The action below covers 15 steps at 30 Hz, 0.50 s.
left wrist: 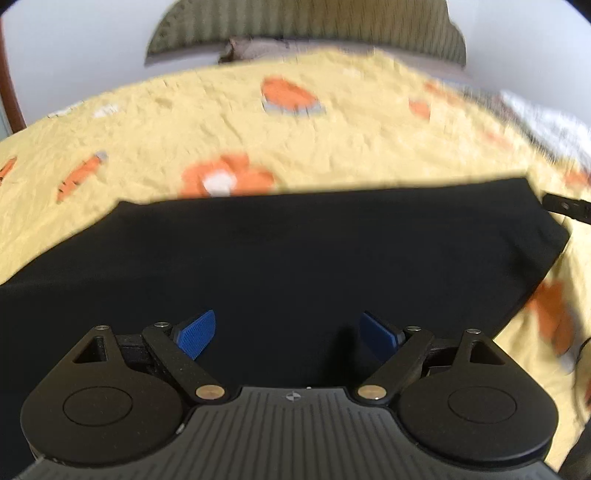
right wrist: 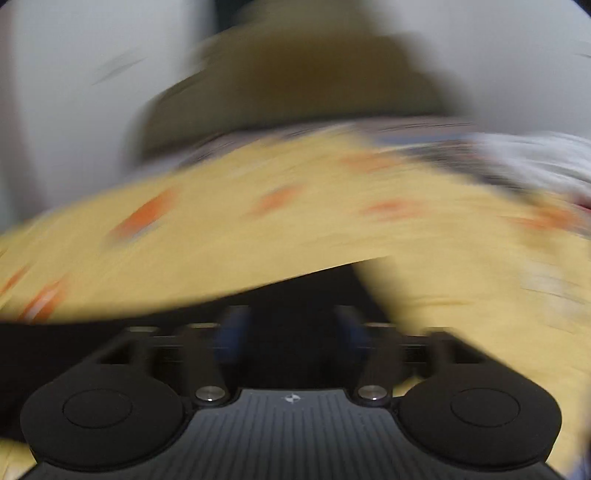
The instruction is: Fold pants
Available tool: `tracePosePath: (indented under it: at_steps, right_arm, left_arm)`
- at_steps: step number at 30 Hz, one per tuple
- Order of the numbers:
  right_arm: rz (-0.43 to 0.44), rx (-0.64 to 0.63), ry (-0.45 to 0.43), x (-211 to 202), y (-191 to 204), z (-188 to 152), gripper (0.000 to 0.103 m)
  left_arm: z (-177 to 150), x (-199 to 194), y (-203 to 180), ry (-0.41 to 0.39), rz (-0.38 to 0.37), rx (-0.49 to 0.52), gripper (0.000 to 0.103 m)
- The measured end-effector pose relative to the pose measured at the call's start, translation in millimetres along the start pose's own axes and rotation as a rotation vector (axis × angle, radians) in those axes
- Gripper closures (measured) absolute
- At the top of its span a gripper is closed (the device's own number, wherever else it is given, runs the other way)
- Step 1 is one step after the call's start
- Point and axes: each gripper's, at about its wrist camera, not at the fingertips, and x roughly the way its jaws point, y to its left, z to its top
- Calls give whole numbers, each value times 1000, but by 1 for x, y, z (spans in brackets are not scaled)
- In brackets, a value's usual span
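Observation:
The black pants (left wrist: 295, 258) lie flat on a yellow bedspread (left wrist: 314, 147) with orange flower prints. My left gripper (left wrist: 288, 334) hovers over the cloth, its blue pads (left wrist: 197, 332) spread wide with nothing between them. At the pants' right corner a black part of the other gripper (left wrist: 565, 206) pokes in. The right wrist view is badly blurred. There my right gripper (right wrist: 291, 332) shows blue fingers (right wrist: 231, 332) standing apart over the edge of the black pants (right wrist: 74, 343), and no cloth is pinched between them.
The yellow bedspread (right wrist: 258, 240) reaches to a grey-green headboard (left wrist: 306, 26) against a white wall. Grey-white bedding (left wrist: 546, 122) lies at the far right. A brown wooden edge (left wrist: 11, 96) stands at the far left.

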Motion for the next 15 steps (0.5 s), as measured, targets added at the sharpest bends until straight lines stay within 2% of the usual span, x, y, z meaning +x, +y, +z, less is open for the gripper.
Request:
tracePosePath:
  at_steps: [1,3,5,6,8,10,12,14,15]
  right_arm:
    - [47,-68,29,9,19,-5,21]
    - [46,-187,113,26,44,-17,21]
    - [39,-305,202,35,54,-35,21]
    - [51,-318,186,28,54,-39,20]
    - [82,-309,226,19,45,-35,20]
    - [88,-267,183,12,38,-22,20]
    - [87,-193,130,15,28,-5,20]
    - [103,-158,117,32,23,6,18]
    - [94,-147,136,45,19,9,18]
  left_arm:
    - [-4,6,-4,35,-8,21,14]
    - [-17,2,-13,19,17,94,13]
    - [-27,-6,-15,20,4,148,13]
    - [-30,-10,-11,26,-4,141,13]
    - [-29,-16,-1,33,-21,100,16]
    - [-17,-20,7,1,-16,54,15]
    - [0,-16,15,-37,24,11,14]
    - [10,-7,19,-50,53,1,11]
    - [14,3,21,-20,70,4,10]
